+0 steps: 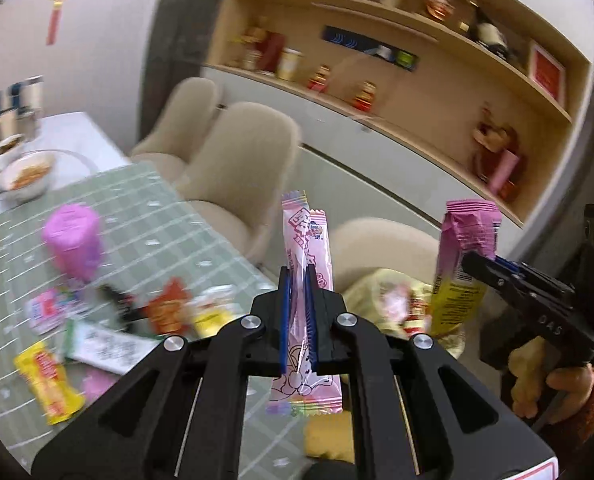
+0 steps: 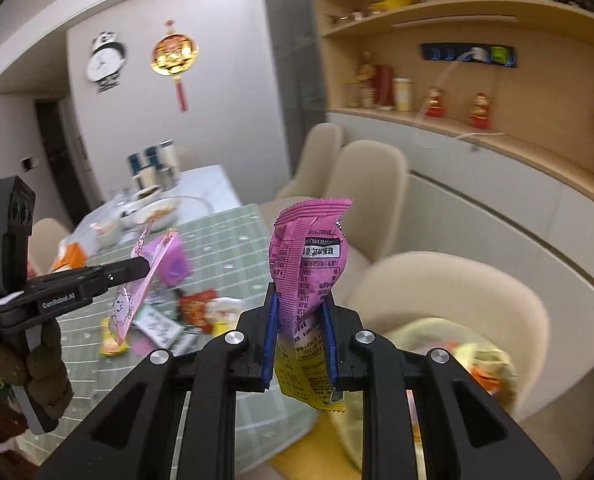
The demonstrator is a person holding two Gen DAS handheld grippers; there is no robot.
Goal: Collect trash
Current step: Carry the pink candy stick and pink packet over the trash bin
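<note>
Both jaws clamped: left gripper (image 1: pixel 297 280) on pale-pink wrapper (image 1: pixel 307 264), right gripper (image 2: pixel 299 312) on magenta-yellow packet (image 2: pixel 309 264); print illegible, seemingly Chinese.

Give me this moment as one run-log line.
left gripper: shut on pink stick wrapper | right gripper: shut on pink-yellow packet | trash bag: below right

White wall (image 2: pixel 225 80), beige chairs (image 1: pixel 241 168), wooden shelving (image 1: pixel 437 52), panda clock (image 2: pixel 106 60)

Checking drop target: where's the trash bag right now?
The trash bag sits low right in the right wrist view, on the beige chair beside the table, just past the right tongs holding the magenta wrapper.
</note>
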